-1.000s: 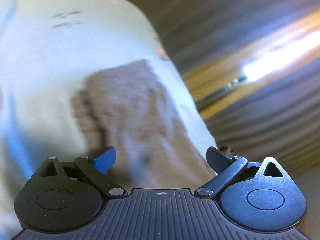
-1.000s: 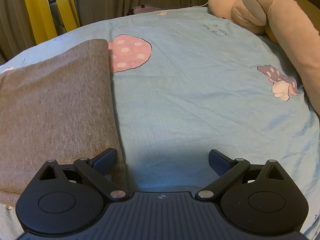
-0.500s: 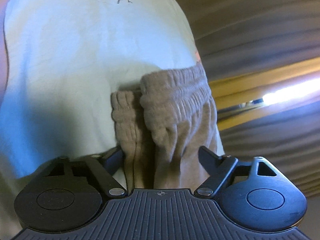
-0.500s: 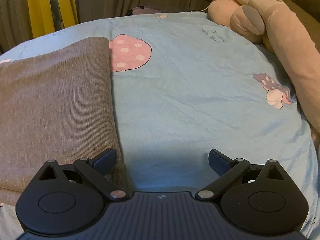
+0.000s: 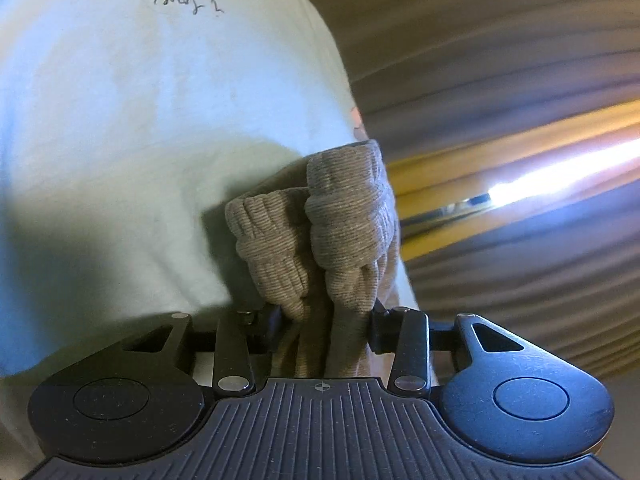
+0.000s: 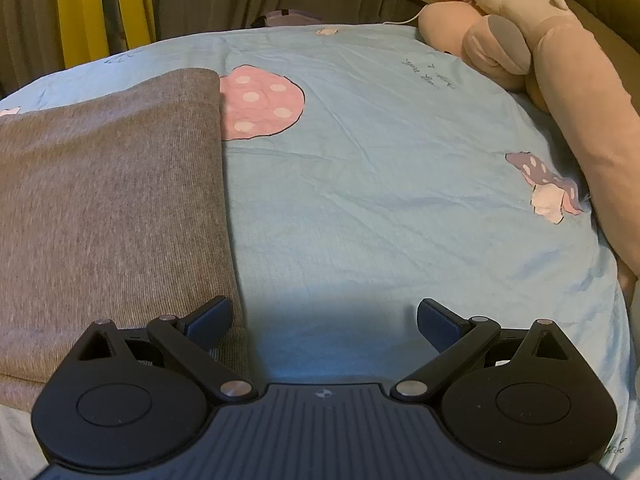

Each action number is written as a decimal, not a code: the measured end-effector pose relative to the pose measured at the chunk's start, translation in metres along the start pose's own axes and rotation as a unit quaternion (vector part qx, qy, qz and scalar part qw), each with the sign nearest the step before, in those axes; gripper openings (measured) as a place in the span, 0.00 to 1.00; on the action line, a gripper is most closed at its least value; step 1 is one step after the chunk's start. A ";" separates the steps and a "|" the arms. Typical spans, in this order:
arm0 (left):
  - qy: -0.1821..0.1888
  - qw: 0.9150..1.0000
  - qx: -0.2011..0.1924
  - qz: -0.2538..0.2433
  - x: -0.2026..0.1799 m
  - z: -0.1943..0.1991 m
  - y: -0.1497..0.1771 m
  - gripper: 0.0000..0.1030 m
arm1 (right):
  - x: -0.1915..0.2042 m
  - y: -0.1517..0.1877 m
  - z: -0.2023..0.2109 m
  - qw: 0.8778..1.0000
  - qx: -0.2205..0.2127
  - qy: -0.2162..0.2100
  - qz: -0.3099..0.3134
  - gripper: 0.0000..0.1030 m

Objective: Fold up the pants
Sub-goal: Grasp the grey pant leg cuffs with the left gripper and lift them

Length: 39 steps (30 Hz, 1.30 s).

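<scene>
The grey-brown knit pants point(image 6: 108, 184) lie flat on the light blue bed sheet point(image 6: 380, 160) at the left of the right wrist view. My right gripper point(image 6: 324, 322) is open and empty, its left finger over the pants' right edge near the front. In the left wrist view my left gripper point(image 5: 326, 326) is shut on the bunched ribbed waistband of the pants point(image 5: 320, 224), which stands up in two gathered folds between the fingers.
A pink mushroom print point(image 6: 260, 102) lies beside the pants' far corner. A large tan plush toy point(image 6: 560, 80) lies along the bed's right side. Curtains and a yellow frame point(image 6: 80, 8) stand behind the bed. The bed edge point(image 5: 348, 92) runs close to the waistband.
My left gripper moved in over the waistband and closed on it, bunching the fabric. My right gripper stayed open and hardly moved.
</scene>
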<state>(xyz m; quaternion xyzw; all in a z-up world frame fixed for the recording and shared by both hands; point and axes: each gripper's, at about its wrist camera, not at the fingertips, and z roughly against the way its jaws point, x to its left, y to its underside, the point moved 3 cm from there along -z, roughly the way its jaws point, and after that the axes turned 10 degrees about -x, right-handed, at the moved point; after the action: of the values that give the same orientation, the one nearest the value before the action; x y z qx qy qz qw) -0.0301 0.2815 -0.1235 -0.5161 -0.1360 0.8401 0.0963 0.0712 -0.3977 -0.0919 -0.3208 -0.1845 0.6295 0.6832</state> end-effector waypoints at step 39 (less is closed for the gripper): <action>0.049 0.970 -0.041 -0.237 -0.126 0.030 0.019 0.26 | -0.004 0.001 0.002 1.000 -0.001 -0.003 -0.018 0.96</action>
<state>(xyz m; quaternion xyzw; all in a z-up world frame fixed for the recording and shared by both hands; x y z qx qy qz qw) -0.0010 0.2218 -0.0106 -0.5131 -0.2836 0.7610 0.2778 0.0687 -0.4013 -0.0908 -0.3160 -0.1928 0.6180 0.6936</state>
